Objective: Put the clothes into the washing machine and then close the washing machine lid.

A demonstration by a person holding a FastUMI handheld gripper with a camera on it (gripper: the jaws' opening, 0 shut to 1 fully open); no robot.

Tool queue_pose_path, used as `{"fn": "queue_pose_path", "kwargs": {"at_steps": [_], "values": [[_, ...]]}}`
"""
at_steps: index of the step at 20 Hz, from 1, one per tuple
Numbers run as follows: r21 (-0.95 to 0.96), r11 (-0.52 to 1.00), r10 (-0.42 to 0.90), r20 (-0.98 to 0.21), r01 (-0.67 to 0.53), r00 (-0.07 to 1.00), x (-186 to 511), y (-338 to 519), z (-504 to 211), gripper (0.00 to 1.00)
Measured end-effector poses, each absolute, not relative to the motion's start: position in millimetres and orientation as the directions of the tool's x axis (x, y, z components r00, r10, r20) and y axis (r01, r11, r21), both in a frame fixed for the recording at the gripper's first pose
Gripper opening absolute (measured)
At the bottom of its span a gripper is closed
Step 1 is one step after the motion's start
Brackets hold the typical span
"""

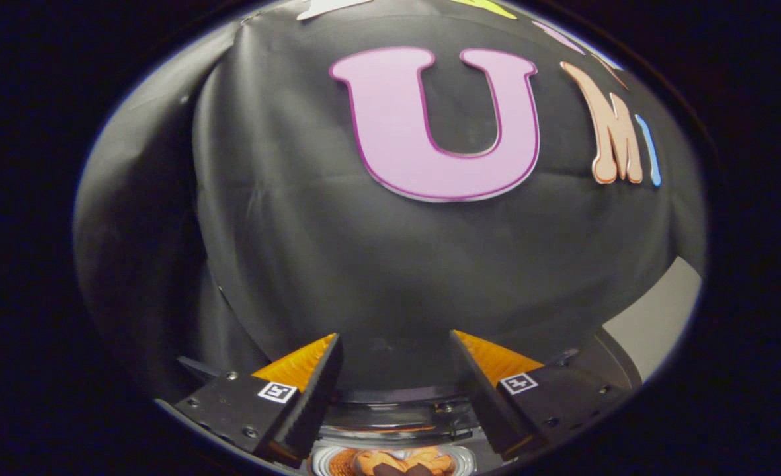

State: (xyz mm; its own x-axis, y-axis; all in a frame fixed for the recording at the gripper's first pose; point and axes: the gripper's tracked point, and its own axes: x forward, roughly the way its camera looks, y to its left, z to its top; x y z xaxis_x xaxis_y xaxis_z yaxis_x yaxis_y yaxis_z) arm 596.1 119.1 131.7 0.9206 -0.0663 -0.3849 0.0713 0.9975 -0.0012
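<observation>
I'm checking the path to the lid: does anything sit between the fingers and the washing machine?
Nothing visible does. The gripper is open and empty; the washing machine lies just below its fingers.

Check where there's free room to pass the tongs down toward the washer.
The tongs are open with nothing between the fingers; that gap is free, backed by the black cloth wall. Below the gap it is crowded: the washing machine rim and orange clothes sit close under the fingers.
</observation>
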Motion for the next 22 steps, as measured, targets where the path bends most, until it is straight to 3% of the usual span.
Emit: {"fn": "queue_pose_path", "kwargs": {"at_steps": [22], "values": [[0.063,0.998,0.055,-0.437,-0.031,0.898,537.5,123.0,116.5,0.93]]}}
